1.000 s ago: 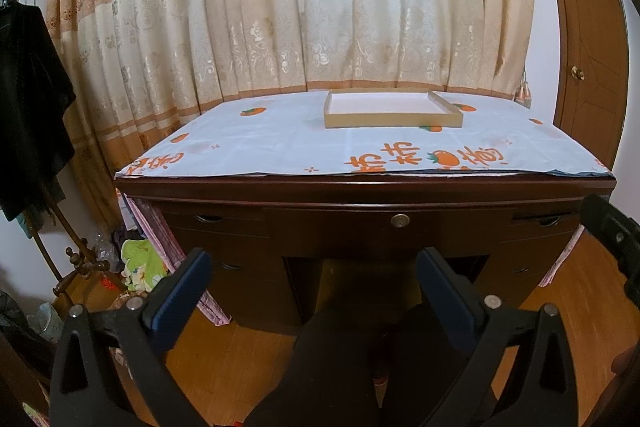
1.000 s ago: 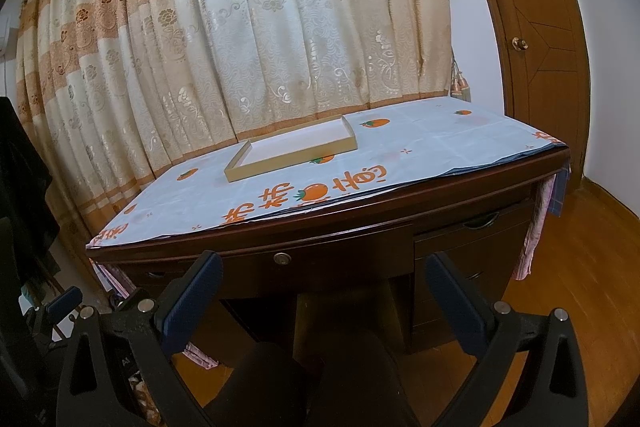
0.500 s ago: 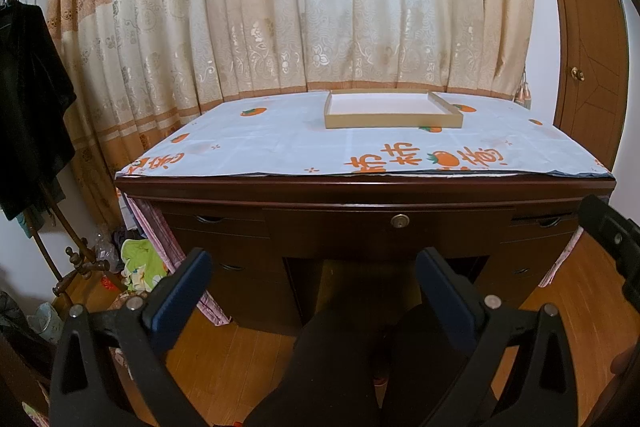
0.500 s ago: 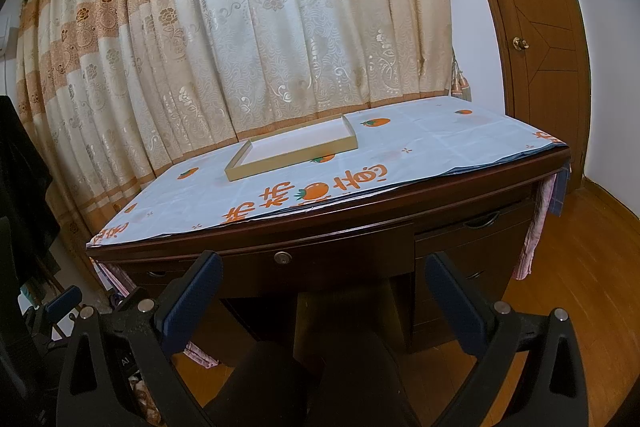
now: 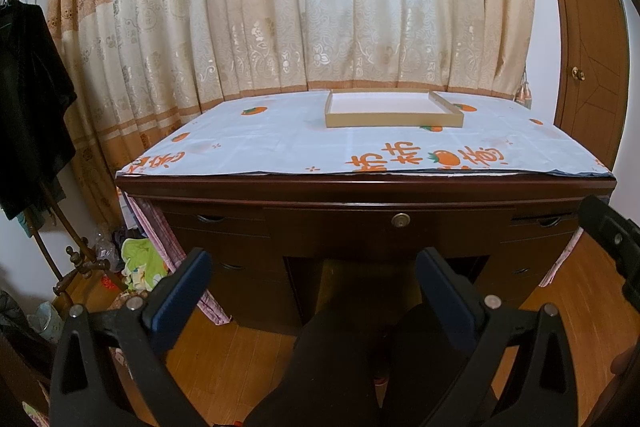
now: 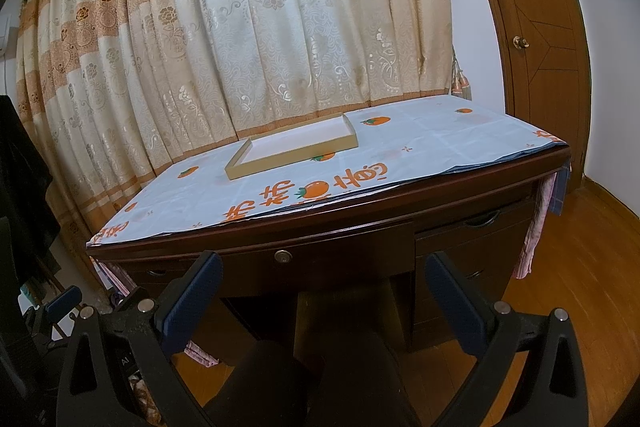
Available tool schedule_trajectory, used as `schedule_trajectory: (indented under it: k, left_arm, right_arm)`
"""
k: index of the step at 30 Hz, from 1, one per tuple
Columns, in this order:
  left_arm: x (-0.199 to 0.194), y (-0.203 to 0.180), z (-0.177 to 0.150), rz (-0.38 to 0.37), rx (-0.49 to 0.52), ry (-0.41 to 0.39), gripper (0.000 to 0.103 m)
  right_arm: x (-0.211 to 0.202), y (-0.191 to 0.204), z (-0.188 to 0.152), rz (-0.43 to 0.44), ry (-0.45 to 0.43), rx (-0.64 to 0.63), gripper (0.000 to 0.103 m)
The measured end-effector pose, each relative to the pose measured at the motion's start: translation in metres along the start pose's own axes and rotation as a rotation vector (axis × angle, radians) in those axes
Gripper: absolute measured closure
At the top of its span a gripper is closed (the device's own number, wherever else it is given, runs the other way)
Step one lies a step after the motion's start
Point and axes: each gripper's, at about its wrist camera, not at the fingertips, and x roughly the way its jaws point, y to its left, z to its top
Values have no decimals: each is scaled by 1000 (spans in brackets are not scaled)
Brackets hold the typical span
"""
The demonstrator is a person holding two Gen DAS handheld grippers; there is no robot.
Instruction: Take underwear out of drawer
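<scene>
**Both tongs wide and waiting; every drawer shut**

The task is at its very start, by my reading. The left tongs (image 5: 312, 281) and the right tongs (image 6: 324, 281) both stand wide, holding nothing, low in front of the table (image 5: 360, 193) and well apart from it. The person's dark-clad legs (image 5: 360, 359) sit directly under the tongs.

No underwear is in view. It is presumably inside one of the closed drawers, and nothing shows which.

Ahead of the left tongs and a little to the right is the middle drawer (image 5: 388, 227), marked only by a round lock (image 5: 400, 220) with no handle to hook. Up and to the right of the right tongs sits the right-hand drawer (image 6: 472, 233) with a curved pull (image 6: 481, 223); a similar drawer with a recessed pull (image 5: 210, 218) lies up and left of the left tongs. The next move most likely calls for bringing one pair of tongs forward to a pull, closing on it, and drawing straight back.

Room is the concern. The table's front edge overhangs the drawer fronts, so the approach needs to come in below it. The legs fill the space behind, limiting how far the middle drawer could slide. Beyond and above both tongs, a shallow tray (image 5: 394, 109) rests on the cloth (image 5: 260, 143), with open surface around it for setting things down.
</scene>
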Motion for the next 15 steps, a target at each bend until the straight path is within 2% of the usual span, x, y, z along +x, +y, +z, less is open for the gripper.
schedule_trajectory:
  k: [9,15]
  left_arm:
    - [1,1,0,2,-1,2,0]
    - [9,4,-1,16,3,11,0]
  right_arm:
    - [8,0,-7,-1,34,4,0]
    - [20,-2,-7,46,65,-7,0]
